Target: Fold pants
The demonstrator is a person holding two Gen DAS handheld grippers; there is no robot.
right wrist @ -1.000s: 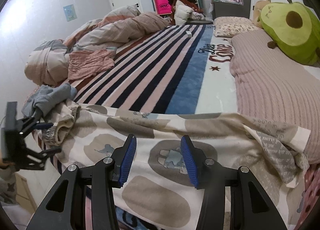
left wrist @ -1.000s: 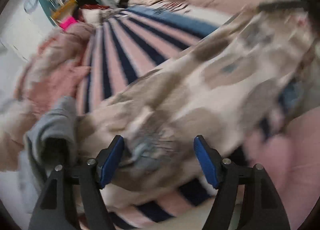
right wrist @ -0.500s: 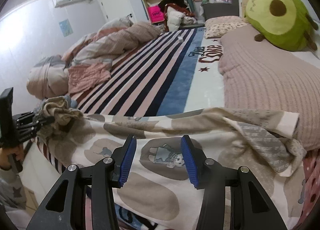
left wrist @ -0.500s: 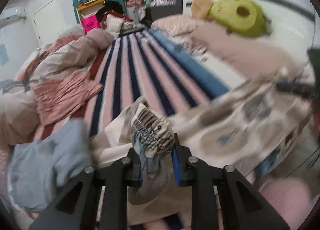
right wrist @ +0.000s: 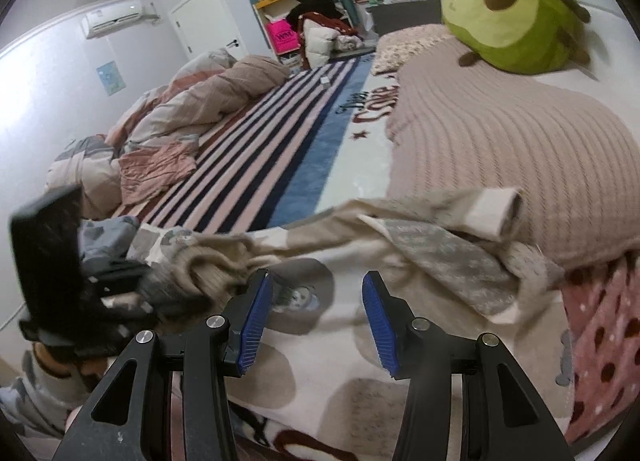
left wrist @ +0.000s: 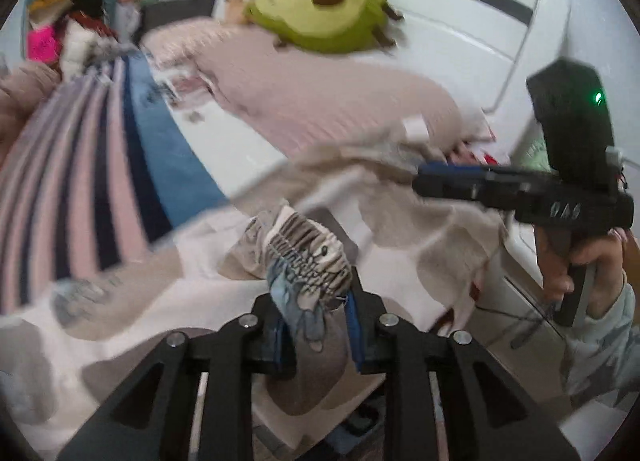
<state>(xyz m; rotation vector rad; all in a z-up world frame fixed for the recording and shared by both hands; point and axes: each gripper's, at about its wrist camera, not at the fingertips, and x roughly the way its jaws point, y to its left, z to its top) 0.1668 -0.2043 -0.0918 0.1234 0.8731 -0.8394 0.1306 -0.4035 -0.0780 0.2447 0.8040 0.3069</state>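
1. Across the striped bed [right wrist: 256, 165], the patterned pants [right wrist: 320, 345] are spread, long axis running left to right.
2. Their gathered waistband [left wrist: 308, 249] is clamped in the left tool [left wrist: 316, 321].
3. Directly above the pants' middle, the right tool [right wrist: 316, 317] is held wide, gripping nothing.

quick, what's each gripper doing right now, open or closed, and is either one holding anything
Left gripper: closed on the gathered waistband of the pants.
Right gripper: open, holding nothing, poised over the pants.
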